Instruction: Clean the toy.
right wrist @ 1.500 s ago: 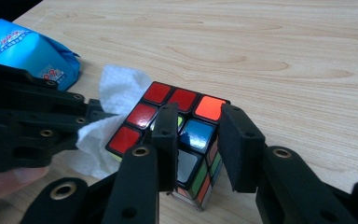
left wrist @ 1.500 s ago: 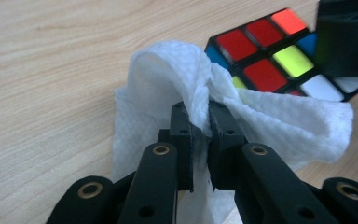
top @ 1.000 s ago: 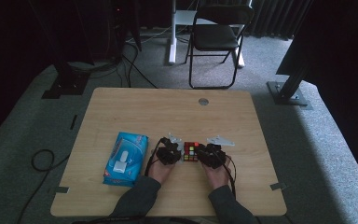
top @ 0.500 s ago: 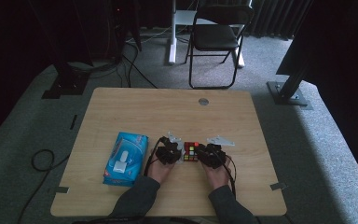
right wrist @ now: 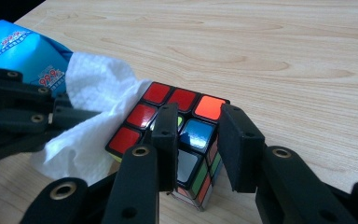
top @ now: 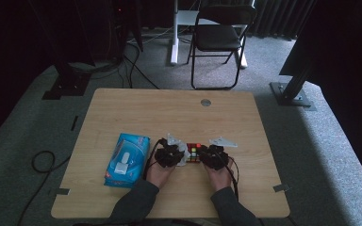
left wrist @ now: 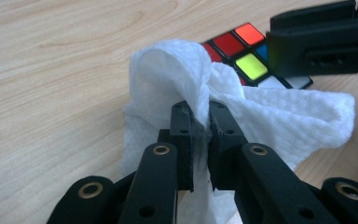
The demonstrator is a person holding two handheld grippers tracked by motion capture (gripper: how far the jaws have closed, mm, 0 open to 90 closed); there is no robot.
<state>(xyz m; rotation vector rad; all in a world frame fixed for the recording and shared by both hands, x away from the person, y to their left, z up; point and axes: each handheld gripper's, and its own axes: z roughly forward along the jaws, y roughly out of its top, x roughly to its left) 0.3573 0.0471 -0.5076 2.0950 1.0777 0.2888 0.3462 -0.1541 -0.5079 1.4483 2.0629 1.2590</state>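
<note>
Wiping a Rubik's cube with a wet wipe, partway through.

The left gripper [left wrist: 199,122] is clenching a bunched white wipe [left wrist: 279,119] against the left side of the Rubik's cube [right wrist: 175,128], which the right gripper [right wrist: 200,140] is grasping by one corner and steadying. The cube is sitting flat mid-table, red-and-orange face upward, with no long axis; the wipe is trailing sideways. Judging by this, one side is being cleaned and the remaining faces are left. The blue wipes pack [top: 127,158] is lying just left.

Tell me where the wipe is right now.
The wipe is pinched in the left tongs, bunched against the left side of the cube near the table's front edge, with the blue wipe pack further left.
</note>
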